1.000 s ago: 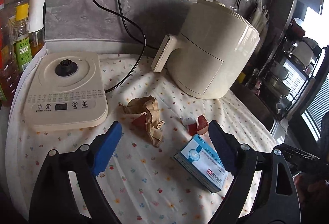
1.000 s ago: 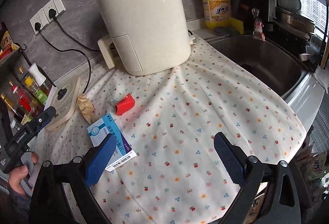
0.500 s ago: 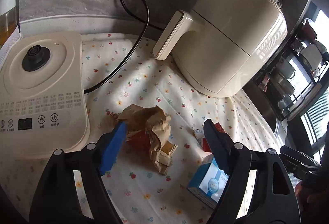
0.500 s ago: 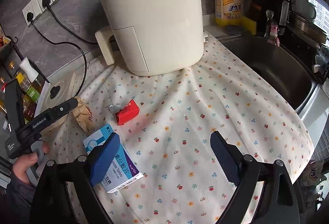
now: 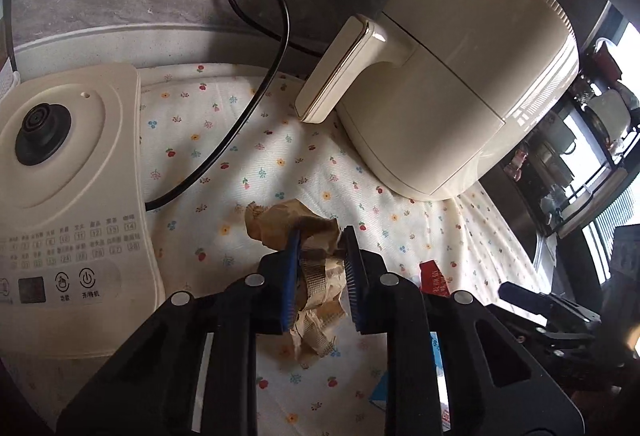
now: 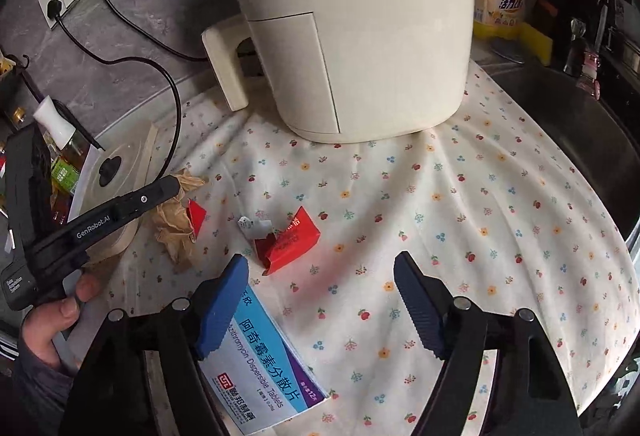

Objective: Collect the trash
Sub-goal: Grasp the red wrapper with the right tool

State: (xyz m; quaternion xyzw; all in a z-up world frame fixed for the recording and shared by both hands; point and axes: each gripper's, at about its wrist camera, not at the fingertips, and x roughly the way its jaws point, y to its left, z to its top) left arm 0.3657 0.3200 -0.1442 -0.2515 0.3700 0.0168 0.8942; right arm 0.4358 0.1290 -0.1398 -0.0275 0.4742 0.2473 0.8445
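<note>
Both claws work over the flowered cloth (image 6: 460, 220) in front of the cream air fryer (image 6: 352, 24). Left gripper (image 5: 322, 254) has just been closing, and its blue pads (image 5: 291, 276) now press on either side of the crumpled brown paper (image 5: 280, 226), which lies on the cloth in front of the fryer's handle, between the fryer and the white kettle base (image 5: 68, 204). The wad bulges out ahead of the fingertips and hangs below them. From the right wrist view the same paper (image 6: 174, 224) shows under the left tool, held by a person's hand (image 6: 52, 320).

Right gripper (image 6: 320, 272) has its jaws well apart, though they have just been narrowing, and nothing is pinched between them. Its left pad (image 6: 220, 308) overlaps the blue and white tablet box (image 6: 264, 364), which lies flat on the cloth nearer the camera than the fryer; whether the pad touches it cannot be told. A torn red carton (image 6: 290, 238) lies on the cloth between that box and the fryer, just ahead of the open jaws.
</note>
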